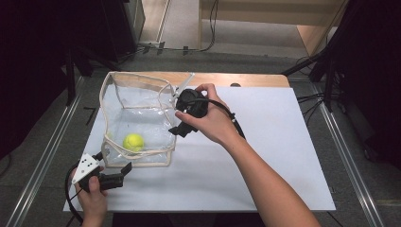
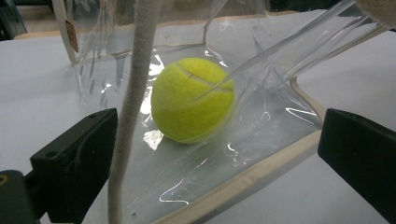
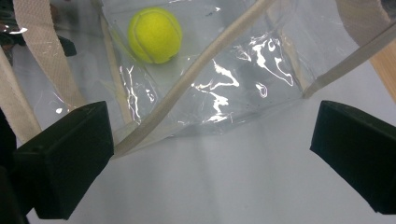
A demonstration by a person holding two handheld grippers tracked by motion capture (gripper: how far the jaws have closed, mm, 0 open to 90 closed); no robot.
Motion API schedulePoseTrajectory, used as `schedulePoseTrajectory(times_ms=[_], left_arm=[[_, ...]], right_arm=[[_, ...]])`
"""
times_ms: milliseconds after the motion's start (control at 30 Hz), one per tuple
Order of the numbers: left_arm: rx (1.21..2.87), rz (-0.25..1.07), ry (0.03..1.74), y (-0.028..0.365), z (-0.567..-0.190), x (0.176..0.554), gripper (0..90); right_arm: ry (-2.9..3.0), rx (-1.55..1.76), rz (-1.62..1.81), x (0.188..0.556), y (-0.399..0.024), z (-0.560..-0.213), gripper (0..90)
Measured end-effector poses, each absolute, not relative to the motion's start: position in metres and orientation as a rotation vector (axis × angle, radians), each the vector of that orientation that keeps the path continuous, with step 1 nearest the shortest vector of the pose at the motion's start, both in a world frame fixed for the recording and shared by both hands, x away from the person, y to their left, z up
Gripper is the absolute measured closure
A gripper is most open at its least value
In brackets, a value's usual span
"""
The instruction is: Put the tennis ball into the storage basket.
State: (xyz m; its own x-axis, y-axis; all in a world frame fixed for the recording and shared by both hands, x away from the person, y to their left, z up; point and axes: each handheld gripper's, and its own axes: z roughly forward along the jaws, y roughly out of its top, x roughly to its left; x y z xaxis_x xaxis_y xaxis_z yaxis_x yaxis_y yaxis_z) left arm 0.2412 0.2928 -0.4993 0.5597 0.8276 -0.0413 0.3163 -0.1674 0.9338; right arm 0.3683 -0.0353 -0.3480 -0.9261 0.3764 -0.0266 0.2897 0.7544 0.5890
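One yellow tennis ball (image 1: 133,142) is seen inside one clear plastic bag (image 1: 137,106) with cream fabric trim, set on the left part of a white table (image 1: 265,161). Two tools are held, one per hand. The left tool (image 1: 126,169) is placed at the bag's near left corner, its jaws spread apart. The right tool (image 1: 174,131) is held at the bag's right edge, jaws likewise spread and gripping nothing.

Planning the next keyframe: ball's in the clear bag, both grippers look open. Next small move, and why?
Probably close the right gripper on the bag rim. Its jaws stand open beside the cream trim, the tennis ball already lies inside, and the left gripper waits open at the near corner.
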Motion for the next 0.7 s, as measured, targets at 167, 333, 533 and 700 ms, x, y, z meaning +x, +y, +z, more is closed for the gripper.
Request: schedulePoseTrajectory(times_ms=[167, 333, 533, 700], left_arm=[[1.742, 0.605, 0.954, 0.293, -0.499, 0.241, 0.0], [1.739, 0.606, 0.953, 0.293, -0.499, 0.241, 0.0], [1.740, 0.606, 0.953, 0.293, -0.499, 0.241, 0.0], [1.742, 0.607, 0.953, 0.293, -0.499, 0.241, 0.0]], right_arm=[[2.804, 0.553, 0.936, 0.369, -0.040, -0.351, 0.0], [2.804, 0.571, 0.955, 0.369, -0.044, -0.354, 0.0], [2.796, 0.578, 0.974, 0.369, -0.048, -0.355, 0.0], [2.778, 0.560, 0.975, 0.367, -0.049, -0.353, 0.0]])
